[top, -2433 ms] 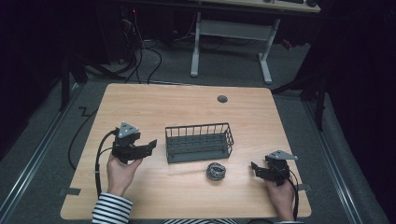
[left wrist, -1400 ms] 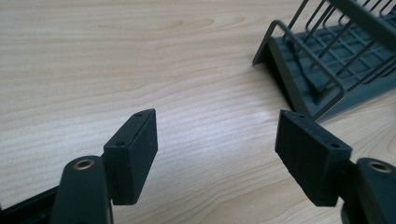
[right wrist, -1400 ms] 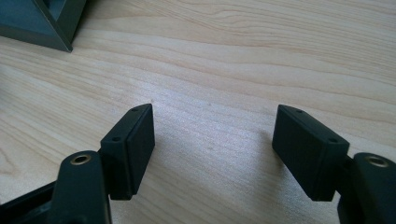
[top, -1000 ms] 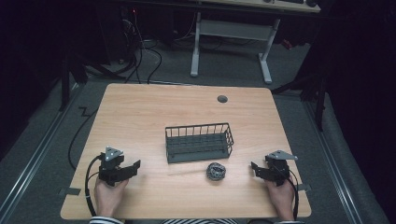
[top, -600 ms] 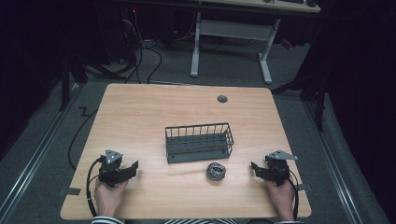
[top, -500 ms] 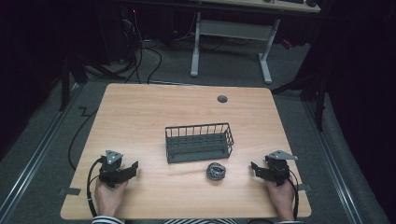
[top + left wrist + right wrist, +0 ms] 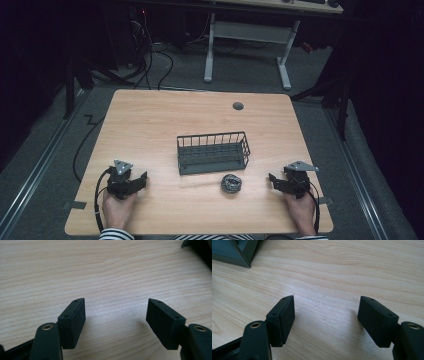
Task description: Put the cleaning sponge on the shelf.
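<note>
Near the middle of the high view sits a dark wire basket (image 7: 213, 153) on a light wooden bench (image 7: 150, 125) with fine wavy grain. The basket is a long box of thin bars, and its long side runs left to right across the frame. Nothing can be seen inside it. Just below its right end, near but apart from it, lies a small grey ball (image 7: 231, 183) that looks crumpled and shiny. A little round grey cap (image 7: 238, 106) is set in the bench at the upper right.

At the lower left of the frame, a hand (image 7: 117, 209) with a striped sleeve holds the left gripper (image 7: 142, 179). In its own view its flat black fingers (image 7: 72, 322) are spread wide over bare wood, pinching nothing.

At the lower right, the other hand (image 7: 300, 212) holds the right gripper (image 7: 273, 180). Its blocky fingers (image 7: 282, 320) are spread wide too, with only wood between them. A dark corner of the basket (image 7: 234, 252) shows at the upper left of that view.
</note>
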